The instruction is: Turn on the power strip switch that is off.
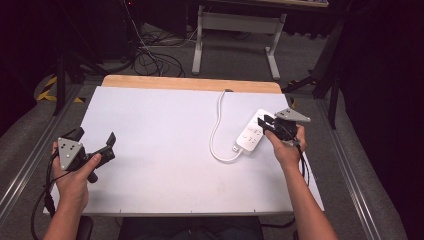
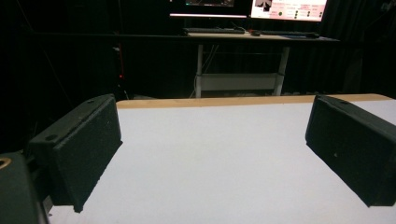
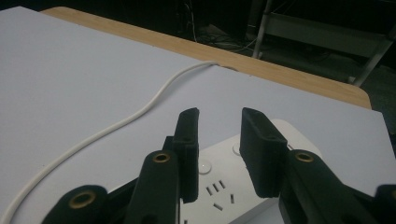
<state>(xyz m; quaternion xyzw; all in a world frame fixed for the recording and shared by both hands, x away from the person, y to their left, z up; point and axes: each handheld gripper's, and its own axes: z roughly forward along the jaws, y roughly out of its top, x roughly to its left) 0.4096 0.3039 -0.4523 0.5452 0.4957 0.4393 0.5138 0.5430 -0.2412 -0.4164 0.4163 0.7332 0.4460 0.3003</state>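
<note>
Your left gripper [image 1: 95,145] sits at the tabletop's [image 1: 160,150] near left corner, your left hand [image 1: 75,175] wrapped round its grip, jaws spread wide and holding nothing; in the left gripper view bare white surface runs between them all the way to the wooden far edge [image 2: 233,101]. Your right hand [image 1: 287,150] reaches in near the right edge and tips your right gripper [image 1: 264,121] down over the white power strip [image 1: 252,135], which lies toward the right side of the tabletop about midway back. In the right gripper view its jaws stand a little apart above the strip's sockets, gripping nothing; whether they touch it you cannot tell. The strip's white cable [image 1: 217,125] loops toward the middle, then runs off the far edge. No lettering on the strip is legible.
</note>
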